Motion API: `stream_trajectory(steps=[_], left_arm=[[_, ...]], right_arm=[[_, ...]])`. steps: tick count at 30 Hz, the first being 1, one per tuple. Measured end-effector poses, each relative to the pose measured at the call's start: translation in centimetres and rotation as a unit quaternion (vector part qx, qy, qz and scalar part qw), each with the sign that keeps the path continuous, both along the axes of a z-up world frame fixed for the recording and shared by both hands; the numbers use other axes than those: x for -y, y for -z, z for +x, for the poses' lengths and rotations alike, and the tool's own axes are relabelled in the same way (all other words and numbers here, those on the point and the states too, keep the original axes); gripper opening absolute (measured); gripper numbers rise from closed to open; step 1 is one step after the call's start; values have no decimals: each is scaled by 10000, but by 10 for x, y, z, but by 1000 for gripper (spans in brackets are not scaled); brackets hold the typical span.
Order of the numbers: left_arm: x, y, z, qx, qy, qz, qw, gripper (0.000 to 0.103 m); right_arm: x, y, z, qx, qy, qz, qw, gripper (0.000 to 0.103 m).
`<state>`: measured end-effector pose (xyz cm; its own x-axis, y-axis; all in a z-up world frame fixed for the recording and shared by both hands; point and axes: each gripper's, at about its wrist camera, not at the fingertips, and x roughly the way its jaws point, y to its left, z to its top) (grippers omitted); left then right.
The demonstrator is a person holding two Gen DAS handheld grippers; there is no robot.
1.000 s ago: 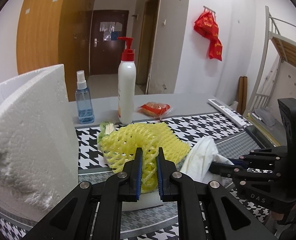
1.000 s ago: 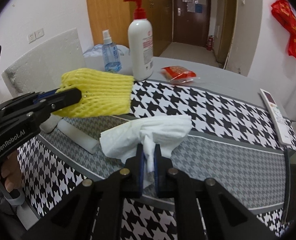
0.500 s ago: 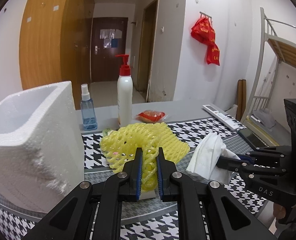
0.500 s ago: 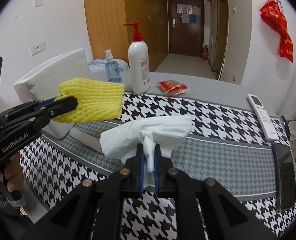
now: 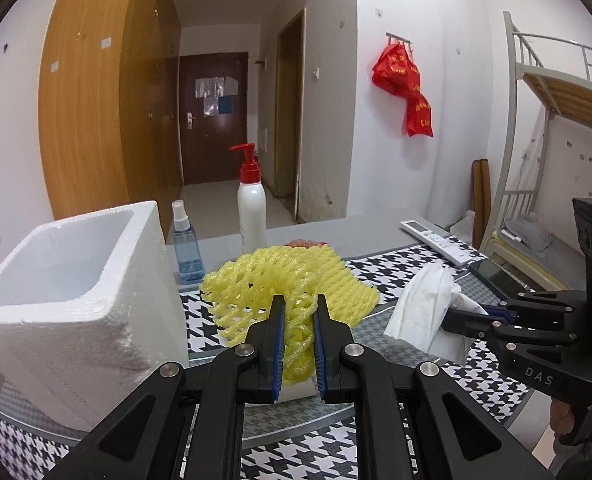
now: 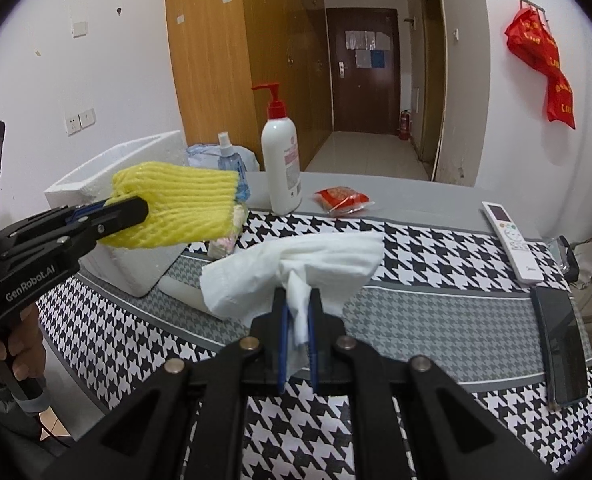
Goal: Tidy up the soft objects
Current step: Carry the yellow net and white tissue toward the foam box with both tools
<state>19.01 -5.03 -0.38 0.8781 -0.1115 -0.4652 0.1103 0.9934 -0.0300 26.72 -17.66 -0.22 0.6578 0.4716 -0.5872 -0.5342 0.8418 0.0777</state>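
My left gripper [image 5: 299, 312] is shut on a yellow foam net [image 5: 288, 280] and holds it in the air above the table, just right of the open white foam box [image 5: 68, 280]. From the right wrist view the net [image 6: 180, 204] hangs in front of the box [image 6: 92, 176]. My right gripper [image 6: 296, 308] is shut on a crumpled white tissue [image 6: 296, 256], held above the table; it also shows in the left wrist view [image 5: 428, 304], right of the net.
A blue spray bottle [image 5: 184, 240], a white pump bottle [image 5: 251, 208] and a red packet [image 6: 342, 198] stand at the back. A remote [image 6: 510, 236] and a phone [image 6: 560, 340] lie at the right. A small pale soft item [image 6: 226, 240] lies beside the box.
Both grippers have risen with their loads. The view now looks down into the foam box, whose open top has come into sight.
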Motion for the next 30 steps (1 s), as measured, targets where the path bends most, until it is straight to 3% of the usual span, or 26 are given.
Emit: stream_trajectory(steps=[30], left_arm=[[-19,-31,-26,609,-113,72,9981,13]], right_arm=[[-10,-43,-28,747,-10,215,9970,11]])
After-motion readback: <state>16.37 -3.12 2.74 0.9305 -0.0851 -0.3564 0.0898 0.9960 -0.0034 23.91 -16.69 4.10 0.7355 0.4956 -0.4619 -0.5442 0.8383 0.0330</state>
